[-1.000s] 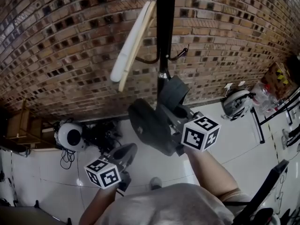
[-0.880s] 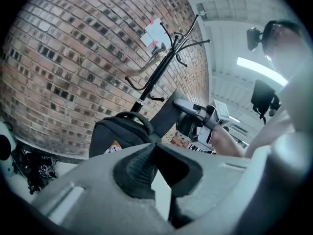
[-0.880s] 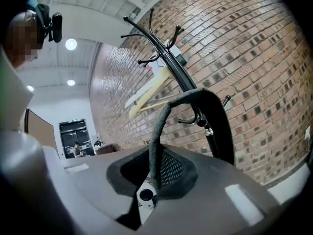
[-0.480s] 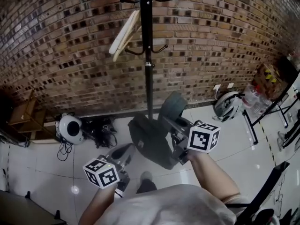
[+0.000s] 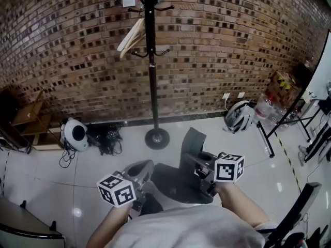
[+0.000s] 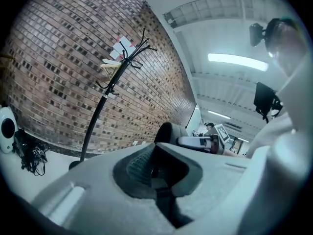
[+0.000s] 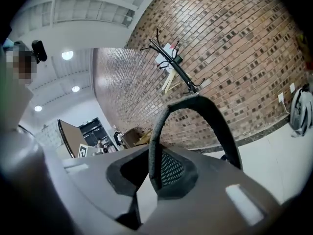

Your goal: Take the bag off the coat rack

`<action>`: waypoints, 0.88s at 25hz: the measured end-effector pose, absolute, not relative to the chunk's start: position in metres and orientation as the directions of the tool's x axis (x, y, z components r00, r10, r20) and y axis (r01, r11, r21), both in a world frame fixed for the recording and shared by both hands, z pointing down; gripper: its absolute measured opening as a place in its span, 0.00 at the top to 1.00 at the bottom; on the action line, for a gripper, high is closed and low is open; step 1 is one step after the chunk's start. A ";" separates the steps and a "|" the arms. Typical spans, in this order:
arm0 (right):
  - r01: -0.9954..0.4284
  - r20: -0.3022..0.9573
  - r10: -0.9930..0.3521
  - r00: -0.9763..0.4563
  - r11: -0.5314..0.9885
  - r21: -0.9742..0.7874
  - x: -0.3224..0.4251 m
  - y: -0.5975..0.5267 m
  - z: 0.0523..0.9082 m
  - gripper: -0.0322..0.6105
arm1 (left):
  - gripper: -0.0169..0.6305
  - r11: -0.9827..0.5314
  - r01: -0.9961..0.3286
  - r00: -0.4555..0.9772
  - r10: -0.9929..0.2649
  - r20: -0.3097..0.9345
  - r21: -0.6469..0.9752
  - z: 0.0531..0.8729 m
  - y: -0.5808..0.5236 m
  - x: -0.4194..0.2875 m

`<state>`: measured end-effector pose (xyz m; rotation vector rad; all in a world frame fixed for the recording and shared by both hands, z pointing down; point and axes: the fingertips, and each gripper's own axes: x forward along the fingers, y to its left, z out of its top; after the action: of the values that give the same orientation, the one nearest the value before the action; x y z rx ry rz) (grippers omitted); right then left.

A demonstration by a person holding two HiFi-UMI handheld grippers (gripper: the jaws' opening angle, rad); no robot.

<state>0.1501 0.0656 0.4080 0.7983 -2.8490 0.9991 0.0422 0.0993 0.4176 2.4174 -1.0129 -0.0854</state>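
Black woven bag strap (image 7: 210,109) arched between tight fingers of the right gripper (image 7: 155,177); fingers of the left gripper (image 6: 155,173) together, empty.

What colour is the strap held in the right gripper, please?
Black; the fabric bag strap shows best in the right gripper view.

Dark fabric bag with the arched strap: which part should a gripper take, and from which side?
Grip the arched strap of the dark fabric bag near its base, side-on across the flat band. It stands clear of the slack body, thin enough to pinch; the right gripper is shut on it.
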 end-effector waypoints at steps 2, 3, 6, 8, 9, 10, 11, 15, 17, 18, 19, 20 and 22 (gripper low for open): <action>-0.454 0.173 -0.445 -0.879 0.668 -0.589 0.162 0.095 0.408 0.91 | 0.98 -0.606 -0.638 0.732 -0.668 0.132 0.475 0.414 0.119 0.057; -0.447 0.170 -0.439 -0.883 0.672 -0.590 0.168 0.108 0.406 0.91 | 0.98 -0.614 -0.633 0.739 -0.661 0.130 0.471 0.411 0.127 0.064; -0.437 0.163 -0.433 -0.887 0.669 -0.602 0.182 0.134 0.403 0.91 | 0.98 -0.632 -0.617 0.754 -0.645 0.123 0.469 0.403 0.144 0.078; -0.437 0.153 -0.443 -0.883 0.659 -0.612 0.190 0.144 0.404 0.91 | 0.98 -0.641 -0.606 0.765 -0.633 0.123 0.471 0.403 0.151 0.084; -0.437 0.147 -0.449 -0.881 0.657 -0.615 0.193 0.148 0.403 0.91 | 0.98 -0.644 -0.604 0.768 -0.628 0.126 0.470 0.403 0.154 0.087; -0.434 0.139 -0.452 -0.881 0.657 -0.616 0.196 0.151 0.400 0.91 | 0.98 -0.646 -0.604 0.769 -0.625 0.130 0.467 0.402 0.156 0.089; -0.427 0.131 -0.449 -0.884 0.661 -0.618 0.198 0.154 0.397 0.91 | 0.98 -0.646 -0.606 0.769 -0.625 0.133 0.464 0.400 0.157 0.092; -0.403 0.110 -0.430 -0.896 0.688 -0.603 0.194 0.163 0.391 0.91 | 0.98 -0.643 -0.611 0.764 -0.631 0.134 0.462 0.399 0.160 0.096; -0.402 0.103 -0.430 -0.897 0.695 -0.596 0.191 0.165 0.393 0.91 | 0.98 -0.649 -0.611 0.767 -0.627 0.136 0.452 0.402 0.163 0.097; -0.402 0.103 -0.430 -0.897 0.697 -0.594 0.191 0.166 0.392 0.91 | 0.98 -0.652 -0.615 0.766 -0.627 0.140 0.444 0.401 0.164 0.098; -0.402 0.105 -0.428 -0.898 0.700 -0.590 0.190 0.167 0.392 0.91 | 0.98 -0.652 -0.619 0.764 -0.629 0.143 0.438 0.400 0.166 0.098; -0.402 0.108 -0.425 -0.899 0.703 -0.587 0.190 0.168 0.391 0.91 | 0.98 -0.649 -0.622 0.761 -0.632 0.145 0.438 0.398 0.167 0.098; -0.402 0.114 -0.419 -0.901 0.704 -0.586 0.192 0.169 0.389 0.91 | 0.98 -0.640 -0.628 0.755 -0.639 0.148 0.442 0.395 0.169 0.101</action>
<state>0.1920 0.1692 0.3895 0.7045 -2.9251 0.9963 0.1013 0.1689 0.3949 2.4784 -0.9575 -0.0307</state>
